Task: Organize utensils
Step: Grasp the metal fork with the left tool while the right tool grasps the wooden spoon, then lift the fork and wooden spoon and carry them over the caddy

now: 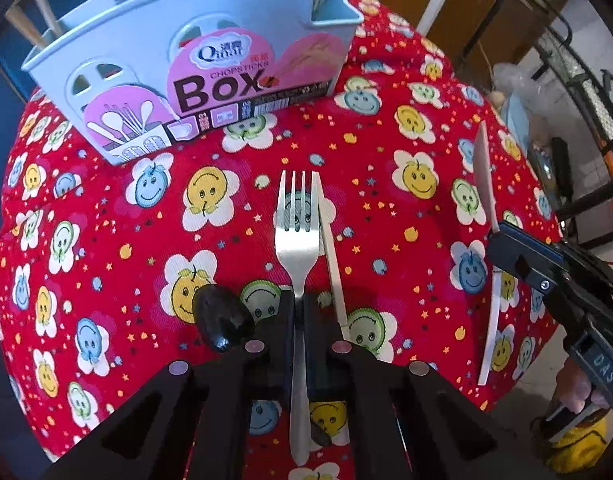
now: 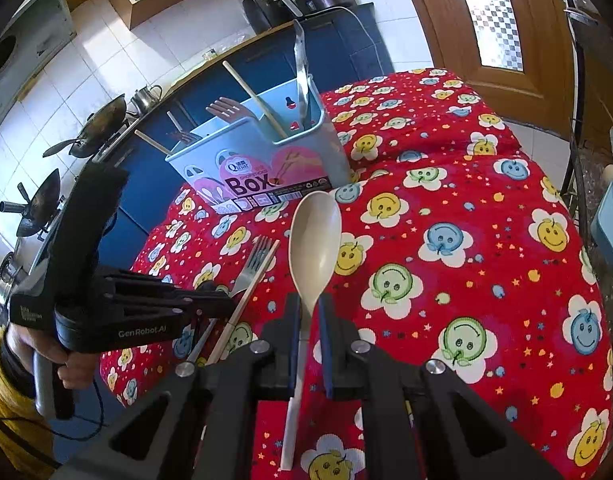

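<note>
A silver fork (image 1: 298, 216) lies tines-forward on the red smiley tablecloth (image 1: 386, 128). My left gripper (image 1: 299, 300) is shut on its handle. A pale chopstick (image 1: 332, 256) lies against the fork's right side, outside the grip. My right gripper (image 2: 308, 304) is shut on the neck of a beige spoon (image 2: 315, 236), held above the cloth with its bowl forward. The light-blue chopsticks box (image 2: 262, 168) stands at the table's far side. It holds several utensils. In the right wrist view the left gripper (image 2: 222, 305) points down onto the fork (image 2: 255, 258).
A black spoon bowl (image 1: 222, 322) lies just left of my left fingers. The right gripper (image 1: 506, 246) with the spoon (image 1: 483, 172) hovers at the table's right edge. Beyond the table are a blue kitchen counter with woks (image 2: 102, 128) and a wooden door (image 2: 486, 20).
</note>
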Tool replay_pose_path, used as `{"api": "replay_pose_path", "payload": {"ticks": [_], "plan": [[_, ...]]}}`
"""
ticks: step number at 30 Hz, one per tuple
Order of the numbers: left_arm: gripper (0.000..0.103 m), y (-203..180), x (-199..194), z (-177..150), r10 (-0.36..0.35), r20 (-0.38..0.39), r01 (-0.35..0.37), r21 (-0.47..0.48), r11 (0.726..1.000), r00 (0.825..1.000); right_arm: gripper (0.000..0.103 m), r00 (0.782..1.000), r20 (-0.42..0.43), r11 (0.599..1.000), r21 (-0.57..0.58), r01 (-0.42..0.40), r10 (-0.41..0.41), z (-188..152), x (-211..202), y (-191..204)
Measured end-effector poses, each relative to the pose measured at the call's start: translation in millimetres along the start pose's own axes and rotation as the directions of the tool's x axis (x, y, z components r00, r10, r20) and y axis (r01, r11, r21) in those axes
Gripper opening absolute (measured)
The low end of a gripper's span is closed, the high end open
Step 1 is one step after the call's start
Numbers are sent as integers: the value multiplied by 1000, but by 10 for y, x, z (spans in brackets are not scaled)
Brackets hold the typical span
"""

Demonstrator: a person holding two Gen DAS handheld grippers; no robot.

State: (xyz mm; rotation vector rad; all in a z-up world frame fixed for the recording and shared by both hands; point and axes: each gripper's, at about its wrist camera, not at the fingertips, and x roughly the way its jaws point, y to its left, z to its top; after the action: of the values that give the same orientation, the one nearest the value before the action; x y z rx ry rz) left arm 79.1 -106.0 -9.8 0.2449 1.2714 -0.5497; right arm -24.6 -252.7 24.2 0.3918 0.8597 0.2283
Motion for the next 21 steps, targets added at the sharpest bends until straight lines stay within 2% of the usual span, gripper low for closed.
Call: {"api": "replay_pose_path", "payload": {"ticks": [5, 9, 12, 15, 21], "plan": [[4, 127, -116, -200, -67, 103, 75, -72, 995, 992, 11, 1000, -1, 1000, 4, 0, 0, -8, 10, -11], [4, 288, -321, -449, -98, 233, 127, -114, 985, 968, 11, 1000, 18, 1000, -8, -10, 10, -4, -14, 23], [4, 399, -539, -591, -85, 367, 146, -143, 979, 926, 11, 999, 34, 1000, -18, -18, 19, 6, -28, 69], [4, 497, -752, -800, -80, 492, 187, -173, 967, 867, 11, 998, 59, 999, -36, -18, 20, 23, -51, 133], [4, 582, -940, -807, -51, 611, 198, -176, 964, 790, 11, 991, 130, 997, -75, -4, 14, 90, -146, 276]]}}
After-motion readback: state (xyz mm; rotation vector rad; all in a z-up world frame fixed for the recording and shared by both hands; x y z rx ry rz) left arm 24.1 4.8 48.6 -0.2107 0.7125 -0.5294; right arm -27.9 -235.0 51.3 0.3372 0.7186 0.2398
